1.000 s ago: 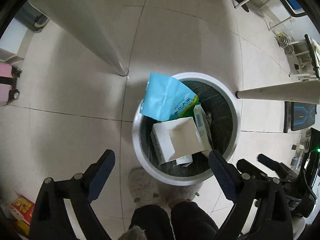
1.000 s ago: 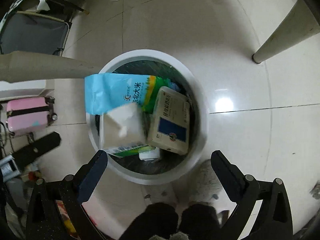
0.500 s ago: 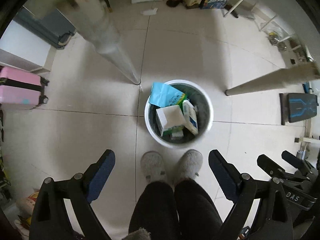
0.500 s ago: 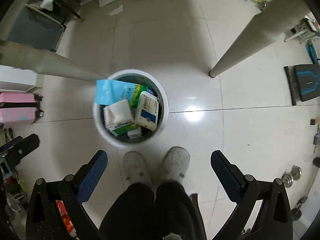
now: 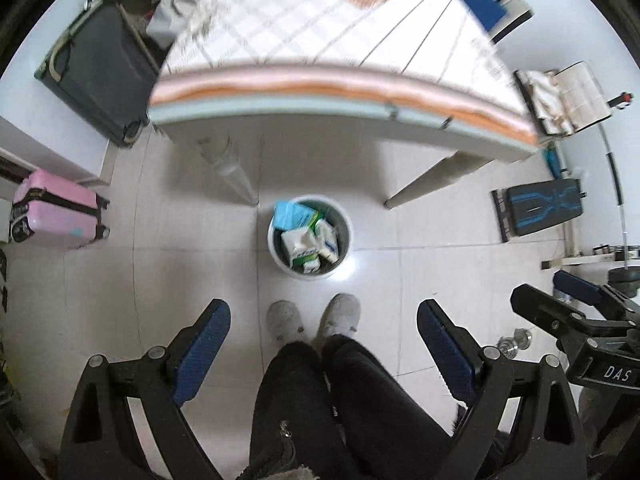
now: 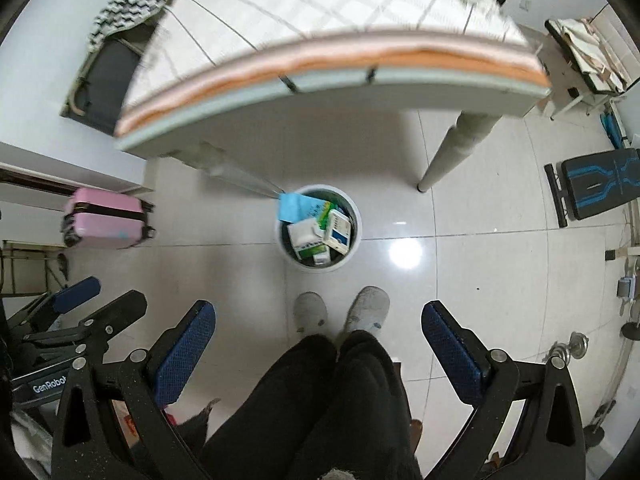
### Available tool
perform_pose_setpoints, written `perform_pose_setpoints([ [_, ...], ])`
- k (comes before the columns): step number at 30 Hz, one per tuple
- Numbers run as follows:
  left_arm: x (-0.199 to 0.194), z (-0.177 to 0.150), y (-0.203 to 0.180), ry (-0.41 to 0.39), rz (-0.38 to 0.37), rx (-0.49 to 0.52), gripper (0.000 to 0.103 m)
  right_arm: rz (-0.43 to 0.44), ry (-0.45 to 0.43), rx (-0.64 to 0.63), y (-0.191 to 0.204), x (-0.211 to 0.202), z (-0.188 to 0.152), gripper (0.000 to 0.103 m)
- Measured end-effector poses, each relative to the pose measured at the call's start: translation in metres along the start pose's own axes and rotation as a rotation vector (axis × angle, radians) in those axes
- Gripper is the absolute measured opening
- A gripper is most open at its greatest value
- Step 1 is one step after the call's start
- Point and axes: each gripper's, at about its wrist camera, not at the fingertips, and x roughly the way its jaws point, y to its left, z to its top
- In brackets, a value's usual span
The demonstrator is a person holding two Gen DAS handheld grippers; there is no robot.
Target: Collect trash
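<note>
Both grippers' jaws gape empty — trash bin (image 5: 310,268) packed with boxes.

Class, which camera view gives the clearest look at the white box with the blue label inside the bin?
The right wrist view: the white box with the blue label faces the camera in the bin, blue panel plain. In the left wrist view the same box looks blurrier, with only a sliver of blue.

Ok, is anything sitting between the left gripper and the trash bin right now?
Nothing visible does. The left gripper hangs open and empty high above the floor; the trash bin stands ahead beside the table leg, with only bare tile and the person's slippers below the fingers.
</note>
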Motion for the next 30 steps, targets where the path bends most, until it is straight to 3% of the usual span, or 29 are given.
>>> perform_pose_setpoints([
  [7,-0.077,0.001,0.0,-0.109,-0.071,0.009,0.096,0.044,-0.064,-0.015,0.013,-0.095,-0.013,0.103],
  [14,-0.126,-0.003,-0.004,-0.151,-0.15,0.016,0.096,0.102,-0.114,-0.021,0.021,-0.161,-0.026,0.103],
  [21,-0.157,-0.012,-0.014,-0.172,-0.187,0.014,0.096,0.151,-0.11,-0.048,0.031,-0.182,-0.031,0.103],
  [29,-0.167,-0.017,-0.017,-0.19,-0.188,0.009,0.096,0.192,-0.083,-0.084,0.039,-0.187,-0.033,0.103],
  [30,-0.167,-0.018,-0.016,-0.189,-0.189,0.006,0.101,0.192,-0.083,-0.085,0.039,-0.188,-0.034,0.103],
])
